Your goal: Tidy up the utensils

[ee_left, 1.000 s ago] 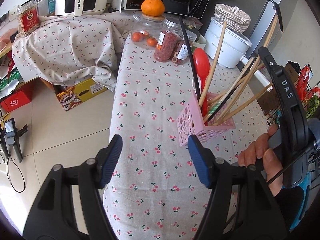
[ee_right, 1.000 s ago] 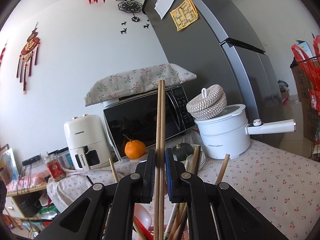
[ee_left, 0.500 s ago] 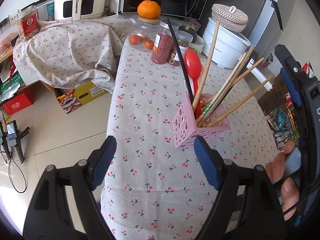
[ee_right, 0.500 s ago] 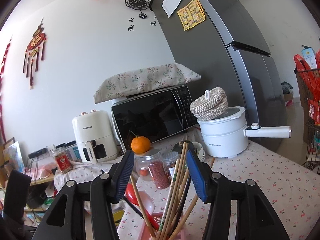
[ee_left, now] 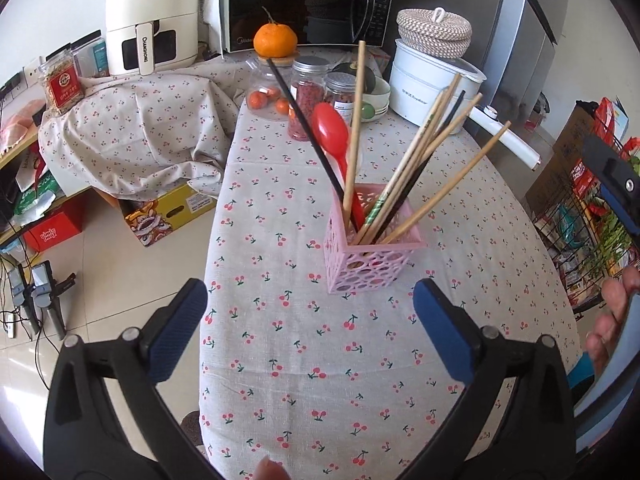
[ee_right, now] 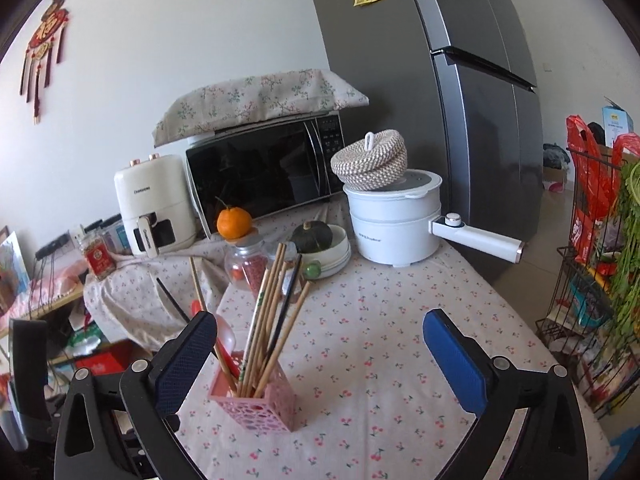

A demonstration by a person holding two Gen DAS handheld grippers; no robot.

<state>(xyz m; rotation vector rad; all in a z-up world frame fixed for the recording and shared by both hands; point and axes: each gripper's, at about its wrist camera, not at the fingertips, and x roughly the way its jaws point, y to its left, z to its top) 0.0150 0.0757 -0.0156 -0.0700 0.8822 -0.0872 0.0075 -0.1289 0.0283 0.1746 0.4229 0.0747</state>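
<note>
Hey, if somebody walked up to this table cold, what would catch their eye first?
Probably the pink perforated holder mid-table on the cherry-print tablecloth, bristling with wooden chopsticks and a red spoon. Next, the orange perched on a jar lid before the black microwave at the far end. Both grippers, left and right, hang near the table's front with jaws opening, nothing between them.

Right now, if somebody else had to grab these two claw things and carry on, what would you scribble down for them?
Left gripper: jaws opening, nothing between them, over the tablecloth short of the holder.
Right gripper: jaws opening, nothing held.
Pink holder stands upright mid-table with wooden chopsticks, black chopsticks and a red spoon leaning in it.
Done: every utensil in view is in the holder.
Left: no loose utensils show on the cloth; look outside these views before stopping.
</note>
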